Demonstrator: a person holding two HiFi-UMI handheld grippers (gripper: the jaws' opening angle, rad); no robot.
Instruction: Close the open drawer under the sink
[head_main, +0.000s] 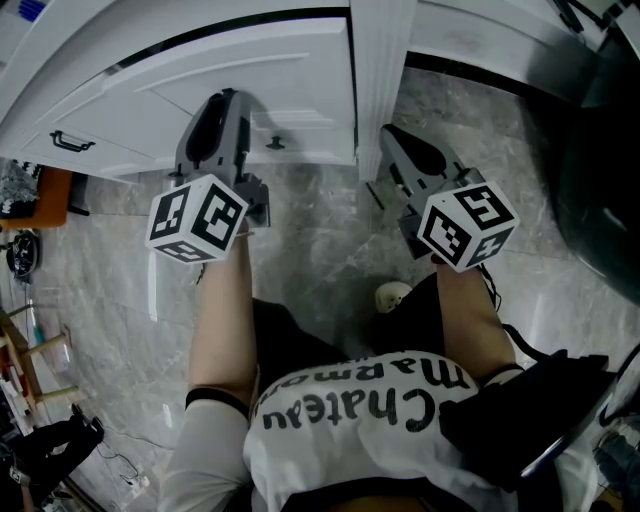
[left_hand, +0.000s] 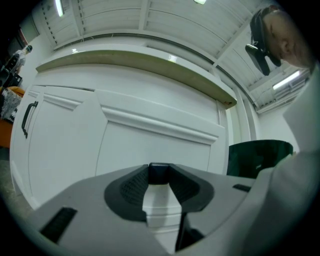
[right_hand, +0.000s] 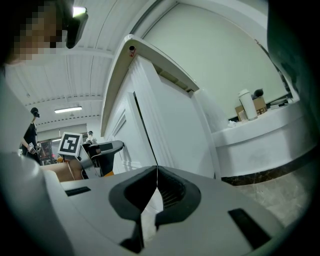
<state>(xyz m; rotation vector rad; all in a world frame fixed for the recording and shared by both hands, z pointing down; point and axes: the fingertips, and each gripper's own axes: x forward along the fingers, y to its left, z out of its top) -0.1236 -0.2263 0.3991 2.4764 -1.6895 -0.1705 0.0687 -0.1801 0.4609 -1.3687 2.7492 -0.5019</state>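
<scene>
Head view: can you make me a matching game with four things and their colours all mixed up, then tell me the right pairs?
Things:
1. handle
2. cabinet front
3. floor
4. marker cube

Colours:
a. grey marble
b. black and white squares
c. black
d. white

Pairs: 1-c, 2-d, 3-a, 4-b
</scene>
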